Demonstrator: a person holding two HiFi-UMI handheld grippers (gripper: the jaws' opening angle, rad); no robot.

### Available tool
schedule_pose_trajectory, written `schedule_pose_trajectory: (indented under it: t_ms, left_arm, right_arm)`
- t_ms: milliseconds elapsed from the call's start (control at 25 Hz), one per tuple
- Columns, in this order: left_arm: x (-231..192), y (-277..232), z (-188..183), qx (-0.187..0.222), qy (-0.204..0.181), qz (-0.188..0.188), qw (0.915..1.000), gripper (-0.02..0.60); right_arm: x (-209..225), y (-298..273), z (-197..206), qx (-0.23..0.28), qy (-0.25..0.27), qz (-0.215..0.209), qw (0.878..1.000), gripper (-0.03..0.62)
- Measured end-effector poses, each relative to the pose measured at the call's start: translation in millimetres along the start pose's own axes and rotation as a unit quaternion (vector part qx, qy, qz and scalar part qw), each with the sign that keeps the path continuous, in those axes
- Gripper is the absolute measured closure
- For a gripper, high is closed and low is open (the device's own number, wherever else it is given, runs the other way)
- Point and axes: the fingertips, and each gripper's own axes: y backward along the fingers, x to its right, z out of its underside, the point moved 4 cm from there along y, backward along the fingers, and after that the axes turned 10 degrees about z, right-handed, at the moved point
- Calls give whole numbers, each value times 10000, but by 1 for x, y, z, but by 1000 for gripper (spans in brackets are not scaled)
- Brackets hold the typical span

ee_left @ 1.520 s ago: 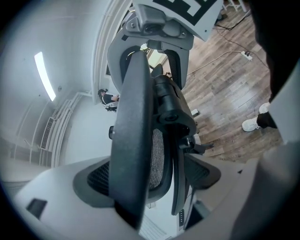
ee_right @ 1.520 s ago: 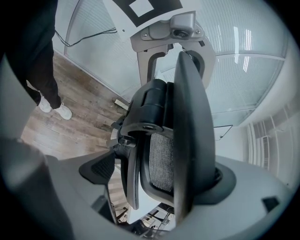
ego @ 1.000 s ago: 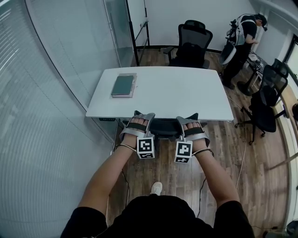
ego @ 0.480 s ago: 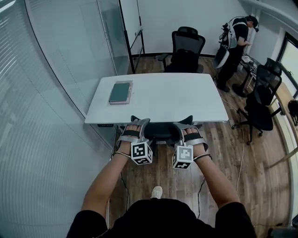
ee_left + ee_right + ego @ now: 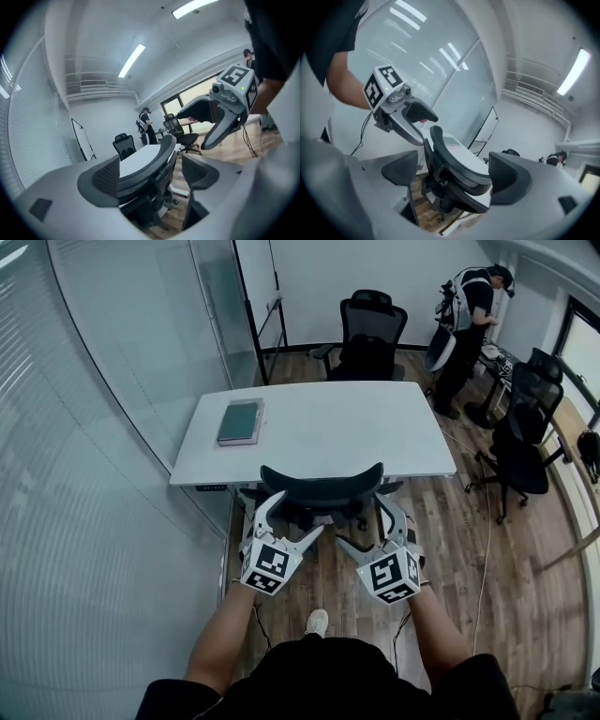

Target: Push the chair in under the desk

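The black mesh office chair (image 5: pixel 321 486) stands with its seat under the white desk (image 5: pixel 375 432), its curved backrest just in front of the near edge. My left gripper (image 5: pixel 289 518) hangs open a little short of the backrest, off its left end. My right gripper (image 5: pixel 366 526) is also clear of the chair, off its right end; its jaws are closing slightly with nothing between them. In the left gripper view the backrest (image 5: pixel 140 168) lies beyond the open jaws of the left gripper (image 5: pixel 150 183). In the right gripper view the chair (image 5: pixel 454 164) also lies beyond the right gripper (image 5: pixel 454 180).
A grey-green book (image 5: pixel 240 421) lies on the desk's left part. Another black chair (image 5: pixel 370 334) stands beyond the desk. A person (image 5: pixel 464 315) stands at the back right near a third chair (image 5: pixel 520 442). A glass wall (image 5: pixel 112 427) runs along the left. Cables trail on the wooden floor.
Both grippers have come off the top of the chair's backrest and drawn back toward me. The backrest now shows whole in front of the desk edge.
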Motion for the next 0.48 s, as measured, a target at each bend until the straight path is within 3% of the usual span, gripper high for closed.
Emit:
schedule_pose_trajectory:
  t_ms: [40,120,240,360,400,480]
  left_arm:
    - [1,6,-6,183,142,-141,9996,172]
    - [0,20,-16,553,406,-494,9964,299]
    - [-5,37,-22,869,661,-992,9891,426]
    - [-9,48,-25,969,816,-1301,9834,550]
    - [-9,49,-24,959,891,-1311,9827,569]
    - [-6,49,-16,910,1068,-1247,9822,569]
  right_arm:
    - [7,6,-7,146,-258,88,9995,130]
    - [19,16,-19,402,-611,259,9970,170]
    - [35,29,-30,650,-827,543,9930,262]
    - [45,40,-33,783,-1049,897,9873,478]
    - [47,42,-32,796,-1139,997,9853,571]
    - [45,46,-29,788,-1324,1035,9826,589]
